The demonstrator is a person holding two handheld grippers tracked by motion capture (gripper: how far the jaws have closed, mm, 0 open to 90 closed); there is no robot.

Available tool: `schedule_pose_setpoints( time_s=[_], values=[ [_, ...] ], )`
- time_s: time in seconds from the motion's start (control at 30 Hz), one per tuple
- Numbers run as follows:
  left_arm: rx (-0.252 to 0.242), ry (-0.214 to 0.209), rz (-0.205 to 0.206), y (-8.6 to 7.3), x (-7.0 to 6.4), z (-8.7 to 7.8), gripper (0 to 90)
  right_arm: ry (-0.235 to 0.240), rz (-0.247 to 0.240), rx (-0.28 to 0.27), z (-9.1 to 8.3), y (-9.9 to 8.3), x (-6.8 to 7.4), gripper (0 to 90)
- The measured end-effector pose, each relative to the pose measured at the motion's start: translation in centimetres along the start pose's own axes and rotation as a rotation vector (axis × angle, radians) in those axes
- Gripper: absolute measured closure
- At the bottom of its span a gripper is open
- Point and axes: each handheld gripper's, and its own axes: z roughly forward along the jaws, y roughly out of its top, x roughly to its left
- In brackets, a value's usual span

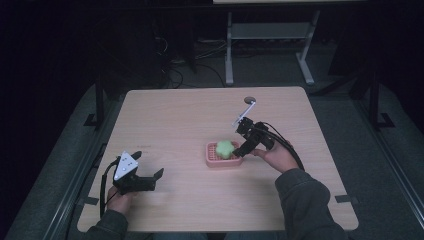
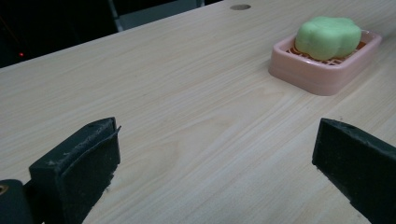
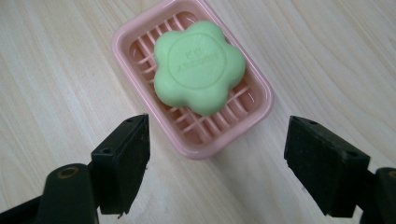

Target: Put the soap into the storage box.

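Observation:
A green flower-shaped soap [image 1: 225, 148] lies in a pink slatted soap dish [image 1: 212, 161] right of the table's middle. In the right gripper view the soap [image 3: 198, 65] fills most of the dish [image 3: 258, 109]. My right gripper [image 1: 242, 138] hovers just right of the dish, open, its jaws wide apart over the dish's near end and empty [image 3: 219, 135]. My left gripper [image 1: 155, 180] rests low at the front left, open and empty. Its own view [image 2: 219, 140] looks across bare wood to the soap [image 2: 327, 37] and dish [image 2: 322, 74] at the far right.
The light wooden table [image 1: 175, 120] has a round cable hole [image 1: 249, 99] near its far edge. Behind it stand a grey desk frame [image 1: 270, 35] and cables on the dark floor. Black posts flank the table.

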Motion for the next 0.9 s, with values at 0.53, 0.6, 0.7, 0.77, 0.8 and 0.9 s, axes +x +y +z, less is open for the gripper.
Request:
schedule_pose_setpoints(
  time_s=[0.53,0.6,0.7,0.77,0.8,0.9],
  values=[
    [0.008,0.000,0.007,0.0,0.0,0.1,0.2,-0.003,0.042,-0.002,-1.0,-2.6,-0.6,22.7],
    [0.010,0.000,0.008,0.0,0.0,0.0,0.2,-0.005,0.049,0.010,-1.0,-3.0,-0.6,22.7],
    [0.009,0.001,0.008,0.0,0.0,0.1,0.2,-0.010,0.050,0.009,-1.0,-3.5,-0.5,22.7],
    [0.009,-0.001,0.006,0.0,0.0,0.1,0.2,-0.012,0.054,0.006,-1.0,-3.9,-0.6,22.7],
    [0.011,0.000,0.008,0.0,0.0,0.1,0.2,-0.009,0.057,0.005,-1.0,-4.1,-0.6,22.7],
    [0.009,0.000,0.007,0.0,0.0,0.1,0.2,-0.009,0.065,0.006,-1.0,-4.8,-0.7,22.7]
  ],
)
